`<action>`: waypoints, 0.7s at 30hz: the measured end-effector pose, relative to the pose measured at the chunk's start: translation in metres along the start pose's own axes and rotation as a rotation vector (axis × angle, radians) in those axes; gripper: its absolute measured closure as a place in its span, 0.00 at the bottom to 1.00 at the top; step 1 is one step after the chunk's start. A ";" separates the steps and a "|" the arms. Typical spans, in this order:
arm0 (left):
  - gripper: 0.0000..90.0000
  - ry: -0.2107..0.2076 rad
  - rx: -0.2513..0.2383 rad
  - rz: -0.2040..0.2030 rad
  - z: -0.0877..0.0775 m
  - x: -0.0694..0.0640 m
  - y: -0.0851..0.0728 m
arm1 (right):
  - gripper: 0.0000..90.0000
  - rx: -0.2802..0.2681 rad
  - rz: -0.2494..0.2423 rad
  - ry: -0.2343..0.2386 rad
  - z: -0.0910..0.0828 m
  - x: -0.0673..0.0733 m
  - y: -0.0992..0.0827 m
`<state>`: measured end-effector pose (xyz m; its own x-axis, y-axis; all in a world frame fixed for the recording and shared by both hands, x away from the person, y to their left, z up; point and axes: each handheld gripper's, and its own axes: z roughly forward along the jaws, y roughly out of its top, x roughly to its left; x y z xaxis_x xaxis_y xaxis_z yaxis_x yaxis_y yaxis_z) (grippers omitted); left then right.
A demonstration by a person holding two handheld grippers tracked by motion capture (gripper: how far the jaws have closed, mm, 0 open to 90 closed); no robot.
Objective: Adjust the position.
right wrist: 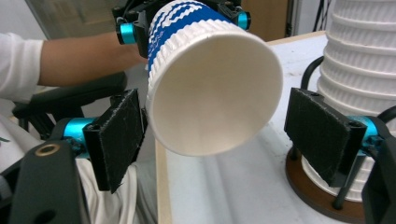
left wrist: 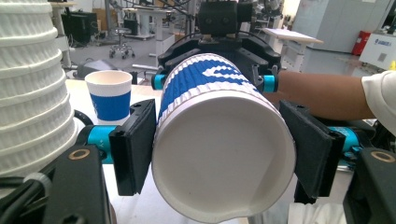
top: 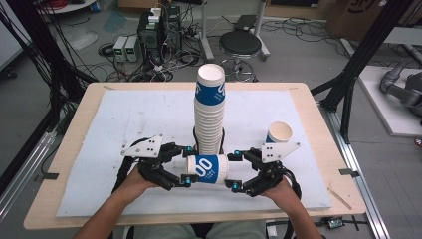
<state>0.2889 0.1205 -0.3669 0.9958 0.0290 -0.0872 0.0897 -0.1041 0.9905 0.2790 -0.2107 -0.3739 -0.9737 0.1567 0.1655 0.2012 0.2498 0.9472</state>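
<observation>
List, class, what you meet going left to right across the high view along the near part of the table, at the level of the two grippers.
left gripper → sideways blue and white cup held between the grippers → right gripper → upright single cup, standing a little farther back.

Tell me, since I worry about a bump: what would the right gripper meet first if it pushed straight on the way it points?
The paper cup, whose open mouth faces it between its jaws; it seems very close, though depth is unclear. Behind the cup sits the left gripper.
</observation>
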 end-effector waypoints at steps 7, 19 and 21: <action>0.34 -0.034 -0.036 0.000 0.005 -0.002 -0.002 | 0.21 -0.024 0.026 0.055 0.005 -0.001 -0.005; 0.35 -0.045 -0.070 -0.003 0.008 -0.003 -0.007 | 0.28 -0.032 0.004 0.078 0.004 0.000 -0.005; 0.35 -0.043 -0.067 0.000 0.008 -0.002 -0.008 | 0.30 -0.017 0.002 0.070 0.004 0.000 -0.004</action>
<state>0.2860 0.1137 -0.3754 0.9958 -0.0137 -0.0901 0.0895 -0.0375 0.9953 0.2785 -0.2083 -0.3791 -0.9785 0.0896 0.1859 0.2021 0.2333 0.9512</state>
